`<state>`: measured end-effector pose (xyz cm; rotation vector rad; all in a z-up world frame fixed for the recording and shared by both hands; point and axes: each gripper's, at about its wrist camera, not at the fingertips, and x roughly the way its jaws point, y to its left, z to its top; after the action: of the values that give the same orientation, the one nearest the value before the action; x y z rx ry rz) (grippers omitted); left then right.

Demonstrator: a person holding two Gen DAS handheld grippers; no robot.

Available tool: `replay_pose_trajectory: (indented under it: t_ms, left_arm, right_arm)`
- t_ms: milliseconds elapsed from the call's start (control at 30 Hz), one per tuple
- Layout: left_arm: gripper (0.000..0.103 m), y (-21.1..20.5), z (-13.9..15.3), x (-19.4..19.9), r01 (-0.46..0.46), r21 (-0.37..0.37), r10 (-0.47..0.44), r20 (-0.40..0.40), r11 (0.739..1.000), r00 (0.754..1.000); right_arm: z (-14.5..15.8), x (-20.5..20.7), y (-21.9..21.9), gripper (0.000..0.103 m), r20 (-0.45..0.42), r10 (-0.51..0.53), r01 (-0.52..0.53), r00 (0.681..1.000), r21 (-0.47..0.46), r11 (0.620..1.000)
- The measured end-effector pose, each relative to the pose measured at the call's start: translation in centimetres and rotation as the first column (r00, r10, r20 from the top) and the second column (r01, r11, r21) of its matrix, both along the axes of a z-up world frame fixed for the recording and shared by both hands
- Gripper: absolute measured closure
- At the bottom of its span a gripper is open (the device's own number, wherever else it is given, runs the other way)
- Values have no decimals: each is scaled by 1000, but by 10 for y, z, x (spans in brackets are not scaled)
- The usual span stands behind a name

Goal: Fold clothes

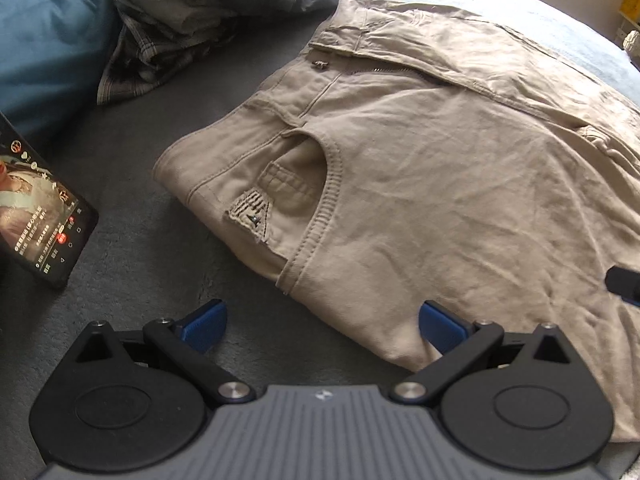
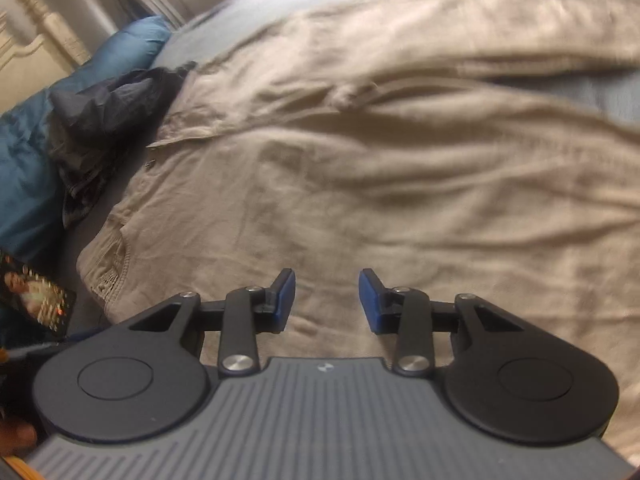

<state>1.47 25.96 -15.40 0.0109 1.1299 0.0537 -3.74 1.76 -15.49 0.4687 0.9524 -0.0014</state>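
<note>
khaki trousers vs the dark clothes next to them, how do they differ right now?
The khaki trousers are spread flat across the bed; the dark clothes sit bunched in a heap. The trousers are plain tan, while the heap is grey with a plaid piece. The trousers lie right in front of the open left hand-held gripper and the open right hand-held gripper; the heap lies farther off, by the blue duvet. Neither is gripped.

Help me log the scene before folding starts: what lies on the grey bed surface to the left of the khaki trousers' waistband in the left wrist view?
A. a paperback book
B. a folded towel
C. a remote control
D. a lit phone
D: a phone with its screen lit lies on the grey surface left of the khaki trousers.
</note>
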Motion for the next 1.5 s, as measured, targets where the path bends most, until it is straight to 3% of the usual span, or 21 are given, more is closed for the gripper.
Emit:
replay_pose_trajectory:
  t_ms: [200, 800, 1033, 1167, 1267, 1433, 1500]
  left_arm:
    - [0, 0, -1, 1, -6, -10, 6, -3, 1000, 1000]
    - [0, 4, -3, 0, -8, -28, 8, -5, 1000, 1000]
    - [0, 5, -3, -1, -9, -35, 9, -3, 999, 1000]
    - [0, 6, -4, -2, -16, -41, 15, -6, 999, 1000]
    - [0, 7, -3, -1, -25, -51, 24, -11, 998, 1000]
    - [0, 10, -4, 0, -39, -66, 38, -20, 997, 999]
    - [0, 10, -4, 0, -45, -69, 44, -22, 997, 999]
  right_arm:
    - [-7, 2, 14, 72, -37, 79, -78, 996, 19, 997]
    - [-11, -39, 50, 73, -121, 177, -159, 977, 142, 977]
    - [-17, -55, 61, 73, -174, 201, -159, 964, 229, 960]
    - [-20, -63, 57, 71, -168, 155, -98, 974, 303, 948]
    - [-27, -65, 47, 71, -197, 66, 18, 978, 396, 918]
    - [-37, -74, 30, 69, -214, -89, 193, 973, 534, 823]
    - [-39, -78, 24, 62, -210, -147, 244, 967, 578, 778]
